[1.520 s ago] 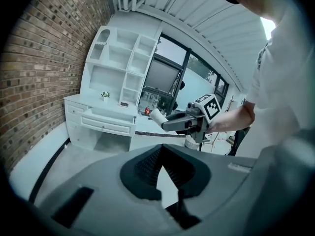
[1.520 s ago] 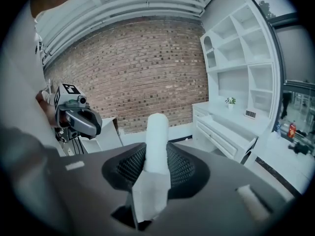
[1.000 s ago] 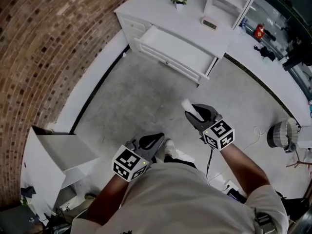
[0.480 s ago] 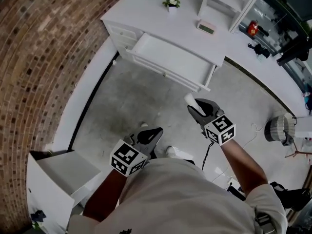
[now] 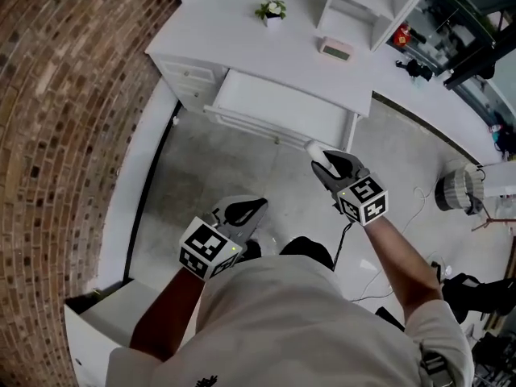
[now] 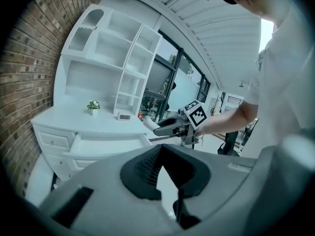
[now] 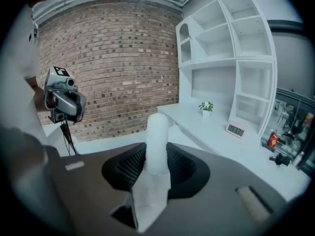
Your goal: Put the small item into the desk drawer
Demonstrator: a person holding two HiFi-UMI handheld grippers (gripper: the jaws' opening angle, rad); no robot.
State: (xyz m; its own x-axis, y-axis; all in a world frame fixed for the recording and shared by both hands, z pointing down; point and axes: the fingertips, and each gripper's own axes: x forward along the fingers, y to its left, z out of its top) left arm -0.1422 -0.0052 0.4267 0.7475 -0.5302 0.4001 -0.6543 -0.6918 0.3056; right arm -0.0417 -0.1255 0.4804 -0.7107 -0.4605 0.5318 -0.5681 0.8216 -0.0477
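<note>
my right claw (image 7: pixel 157 149) is closed on the small white tube-shaped item (image 7: pixel 158 127). the two jaws stand partly apart, because the item is pressed between their dark ribbed pads, and its rounded end sticks out beyond the tips. a flatter, crumpled part of it lies back toward the camera. my left claw (image 6: pixel 162 149) has its jaws brought together at the tips and holds nothing.

in the head view both claws are in the air above the grey concrete floor (image 5: pixel 218 176). the left one is low and close to my body, the right one is further forward. the item is not in the drawer: its rounded end shows just at the front edge of the open white drawer (image 5: pixel 282 103), near the right corner of it. how high it is over that edge i cannot tell. the drawer is pulled out from the white desk (image 5: pixel 181 71), and its inside looks plain white.

on the white tabletop (image 5: pixel 226 31) stand a small green plant in a white pot (image 5: pixel 272 10) and, well apart to the right of it, a small digital clock (image 5: pixel 336 50). the clock is just in front of the tall white shelf unit (image 5: pixel 371 2). a red brick wall (image 5: pixel 64 95) is to the left of the desk.
</note>
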